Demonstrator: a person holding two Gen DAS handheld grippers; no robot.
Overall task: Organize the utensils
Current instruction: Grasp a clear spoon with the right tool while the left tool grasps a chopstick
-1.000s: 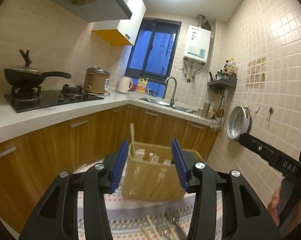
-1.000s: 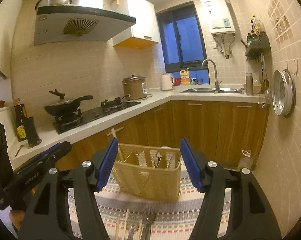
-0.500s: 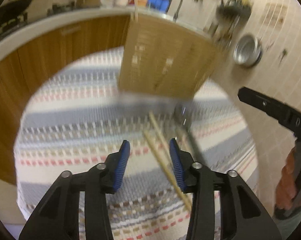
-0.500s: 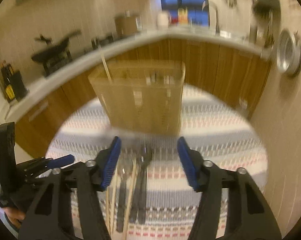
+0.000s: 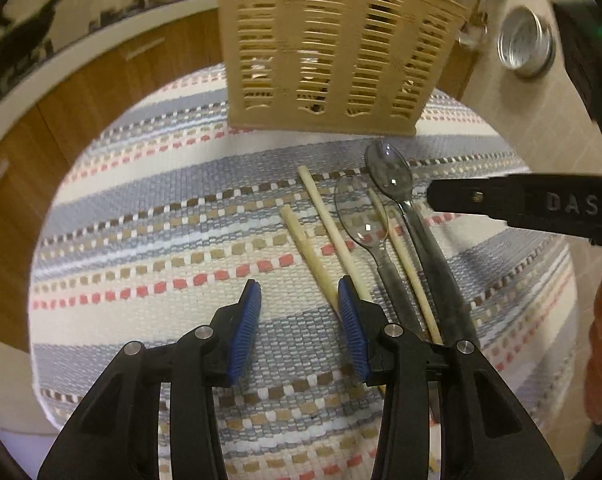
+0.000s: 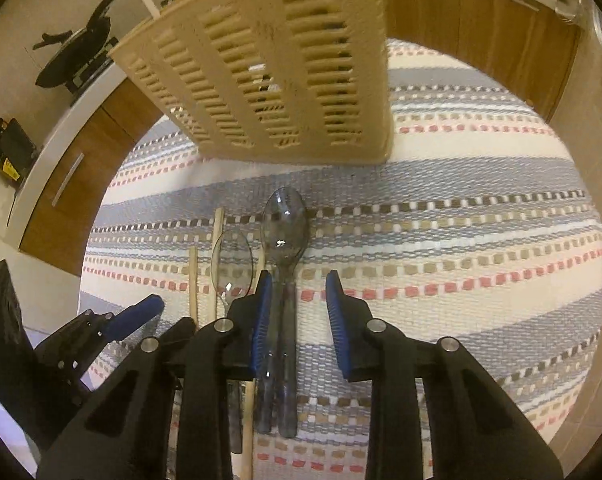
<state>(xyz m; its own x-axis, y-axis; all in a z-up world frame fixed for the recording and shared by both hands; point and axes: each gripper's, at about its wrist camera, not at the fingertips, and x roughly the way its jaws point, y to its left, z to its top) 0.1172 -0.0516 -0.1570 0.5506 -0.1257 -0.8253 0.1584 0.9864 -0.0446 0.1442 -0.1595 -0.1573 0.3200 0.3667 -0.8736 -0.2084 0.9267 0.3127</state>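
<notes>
Slatted beige plastic basket (image 5: 333, 60); translucent grey spoons (image 6: 283, 232); woven striped mat (image 5: 161, 220).

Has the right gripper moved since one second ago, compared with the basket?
Yes. The right gripper has tipped down and come closer to the mat: the basket now sits high in its view, and the big spoon lies between its open jaws.
</notes>
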